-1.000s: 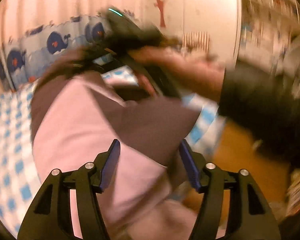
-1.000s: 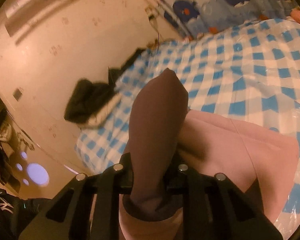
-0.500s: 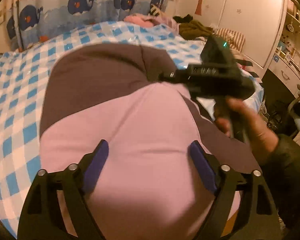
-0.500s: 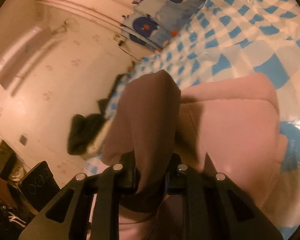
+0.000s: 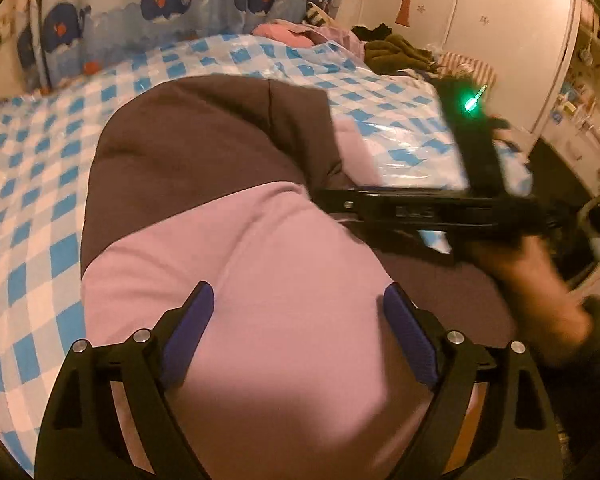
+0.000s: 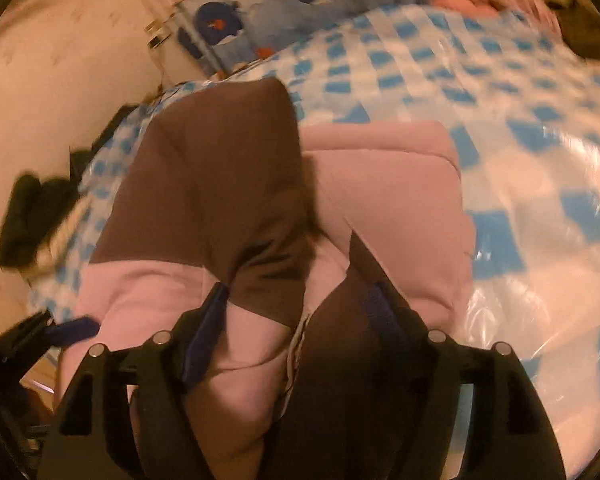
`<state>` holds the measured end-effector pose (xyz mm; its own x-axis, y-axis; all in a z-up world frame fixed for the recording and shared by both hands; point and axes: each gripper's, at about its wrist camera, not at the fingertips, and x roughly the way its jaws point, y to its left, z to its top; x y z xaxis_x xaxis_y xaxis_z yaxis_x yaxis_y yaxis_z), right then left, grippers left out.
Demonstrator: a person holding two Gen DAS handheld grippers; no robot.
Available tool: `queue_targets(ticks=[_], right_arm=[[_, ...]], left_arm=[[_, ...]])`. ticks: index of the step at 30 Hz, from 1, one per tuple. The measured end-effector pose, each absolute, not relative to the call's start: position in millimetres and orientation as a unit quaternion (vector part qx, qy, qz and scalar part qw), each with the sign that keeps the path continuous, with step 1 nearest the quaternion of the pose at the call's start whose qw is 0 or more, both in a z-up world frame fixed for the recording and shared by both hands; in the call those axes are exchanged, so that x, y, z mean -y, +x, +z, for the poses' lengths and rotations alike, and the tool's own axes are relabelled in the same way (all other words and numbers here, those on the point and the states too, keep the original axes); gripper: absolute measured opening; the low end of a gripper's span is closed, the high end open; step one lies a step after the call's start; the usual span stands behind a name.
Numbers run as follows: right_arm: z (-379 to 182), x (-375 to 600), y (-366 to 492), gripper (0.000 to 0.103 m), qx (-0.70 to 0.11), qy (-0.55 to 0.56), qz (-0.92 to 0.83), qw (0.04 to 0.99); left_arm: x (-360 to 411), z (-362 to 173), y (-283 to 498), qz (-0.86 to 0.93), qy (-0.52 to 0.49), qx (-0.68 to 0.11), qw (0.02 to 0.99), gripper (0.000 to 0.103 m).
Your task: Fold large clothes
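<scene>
A pink and brown garment [image 5: 260, 264] lies bunched and folded on the blue-checked bed cover [image 5: 32, 216]. My left gripper [image 5: 296, 312] hovers open just over its pink part, with nothing pinched. A hand holds my right gripper [image 5: 340, 204] side-on at the garment's right edge. In the right wrist view the right gripper [image 6: 296, 312] has its jaws opening. A brown and pink fold of the garment [image 6: 220, 184] still lies loose between them and partly hides the right finger. A blue pad [image 6: 74, 328] of the left gripper shows at the left edge.
A whale-print curtain [image 5: 160, 4] backs the bed. Piled clothes [image 5: 392, 50] sit at the bed's far right end, and dark clothes [image 6: 32, 216] lie by the wall on its other side. A white door with a tree sticker [image 5: 500, 40] and cluttered shelves stand to the right.
The right jaws were shut on the brown fold and now stand apart, lower toward the bed. The left gripper swung over the garment, opened wider, then held still.
</scene>
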<state>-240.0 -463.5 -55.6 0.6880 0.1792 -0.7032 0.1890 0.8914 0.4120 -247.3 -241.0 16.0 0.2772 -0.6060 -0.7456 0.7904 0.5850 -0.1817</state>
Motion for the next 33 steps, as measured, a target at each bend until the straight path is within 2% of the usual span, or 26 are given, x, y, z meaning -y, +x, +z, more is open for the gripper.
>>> queue_targets(ticks=[3, 5, 8, 9, 12, 16, 17, 22, 27, 30, 33], right_arm=[[-49, 463, -244, 0.069, -0.401, 0.232, -0.009, 0.886], [-37, 464, -254, 0.069, -0.404, 0.239, -0.013, 0.883], [-15, 454, -269, 0.075, -0.408, 0.207, -0.036, 0.888], [-10, 448, -274, 0.081, -0.413, 0.186, -0.053, 0.890], [-23, 439, -276, 0.086, -0.444, 0.144, -0.089, 0.880], [-59, 462, -281, 0.086, -0.441, 0.244, -0.061, 0.861], [-65, 466, -282, 0.086, -0.438, 0.269, -0.053, 0.856], [-79, 469, -289, 0.088, -0.391, 0.331, -0.007, 0.859], [-63, 440, -271, 0.088, -0.355, 0.328, 0.029, 0.875], [-53, 407, -233, 0.088, -0.355, 0.320, 0.067, 0.876], [-50, 359, -185, 0.088, -0.355, 0.303, 0.110, 0.877]], left_arm=[[191, 43, -228, -0.423, 0.033, -0.401, 0.812, 0.082], [162, 41, -205, -0.389, -0.003, -0.415, 0.822, 0.082], [127, -2, -156, -0.344, -0.070, -0.499, 0.792, 0.083], [121, -15, -148, -0.336, -0.083, -0.515, 0.784, 0.083], [109, -45, -140, -0.357, -0.159, -0.535, 0.749, 0.087], [122, -60, -147, -0.397, -0.195, -0.548, 0.710, 0.091], [129, -62, -147, -0.407, -0.192, -0.553, 0.701, 0.095], [148, -46, -161, -0.410, -0.133, -0.534, 0.727, 0.095], [128, -14, -181, -0.397, -0.098, -0.473, 0.780, 0.089], [86, 9, -172, -0.366, -0.096, -0.438, 0.815, 0.081], [41, 31, -163, -0.330, -0.077, -0.415, 0.845, 0.080]])
